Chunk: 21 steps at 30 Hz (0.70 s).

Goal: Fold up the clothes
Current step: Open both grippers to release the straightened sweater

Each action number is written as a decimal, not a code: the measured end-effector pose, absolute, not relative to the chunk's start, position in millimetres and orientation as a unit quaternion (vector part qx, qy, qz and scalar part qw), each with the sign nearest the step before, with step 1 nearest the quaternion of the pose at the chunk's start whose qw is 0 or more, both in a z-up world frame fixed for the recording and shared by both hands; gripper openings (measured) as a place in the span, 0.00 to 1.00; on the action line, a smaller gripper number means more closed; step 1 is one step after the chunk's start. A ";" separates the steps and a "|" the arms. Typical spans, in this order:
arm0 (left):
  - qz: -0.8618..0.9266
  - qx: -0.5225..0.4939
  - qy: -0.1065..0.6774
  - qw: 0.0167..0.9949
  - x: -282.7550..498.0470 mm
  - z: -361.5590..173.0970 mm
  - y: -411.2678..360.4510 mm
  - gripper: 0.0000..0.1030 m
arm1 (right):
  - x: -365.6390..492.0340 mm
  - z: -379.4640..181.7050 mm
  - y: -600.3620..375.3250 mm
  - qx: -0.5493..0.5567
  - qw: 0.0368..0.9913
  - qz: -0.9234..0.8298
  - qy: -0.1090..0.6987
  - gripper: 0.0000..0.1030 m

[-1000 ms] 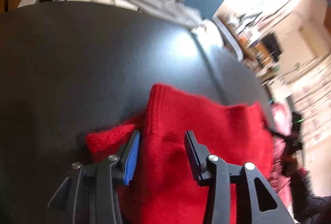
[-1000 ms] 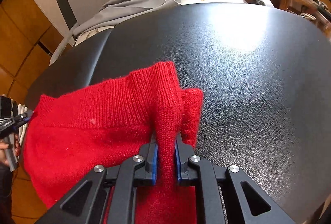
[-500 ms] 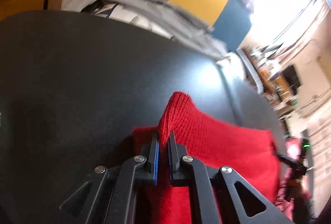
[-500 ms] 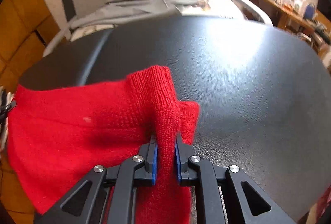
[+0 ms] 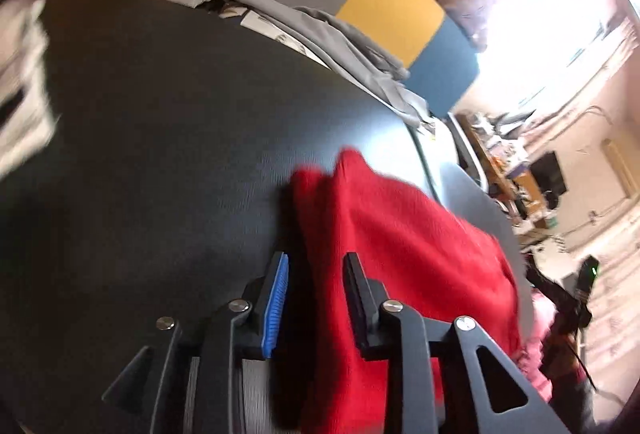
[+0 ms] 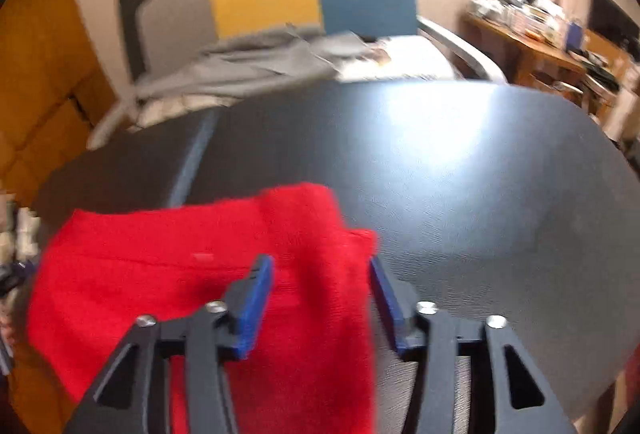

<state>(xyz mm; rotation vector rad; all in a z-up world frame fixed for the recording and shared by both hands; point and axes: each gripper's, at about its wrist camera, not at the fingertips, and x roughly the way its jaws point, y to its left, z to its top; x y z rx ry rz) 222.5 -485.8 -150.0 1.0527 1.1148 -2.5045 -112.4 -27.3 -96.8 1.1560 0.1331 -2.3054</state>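
Releasing step: left gripper (image 5: pixel 316 266) and right gripper (image 6: pixel 320 270) both spread wide, nothing gripped, red sweater (image 6: pixel 200 274) lying on the near side of the black bench (image 6: pixel 460 173); next fold probably needs re-gripping an edge.

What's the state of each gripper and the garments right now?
left gripper: open, jaws apart over the sweater.
right gripper: open, jaws apart over the sweater.
red sweater: released, lying bunched on the black table.
grey garment: draped unfolded on the chair behind the table.
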 end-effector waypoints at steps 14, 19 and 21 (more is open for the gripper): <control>-0.847 0.341 0.403 0.063 258.1 -174.2 -429.2 0.50 | -20.6 -124.7 -73.6 0.476 0.422 -0.770 0.041 0.62; -0.852 0.340 0.391 0.073 241.0 -176.6 -425.6 0.07 | -13.7 -137.4 -65.3 0.487 0.403 -0.773 0.053 0.64; -0.855 0.347 0.380 0.062 241.8 -172.3 -428.2 0.05 | -15.5 -145.4 -62.0 0.491 0.376 -0.782 0.078 0.64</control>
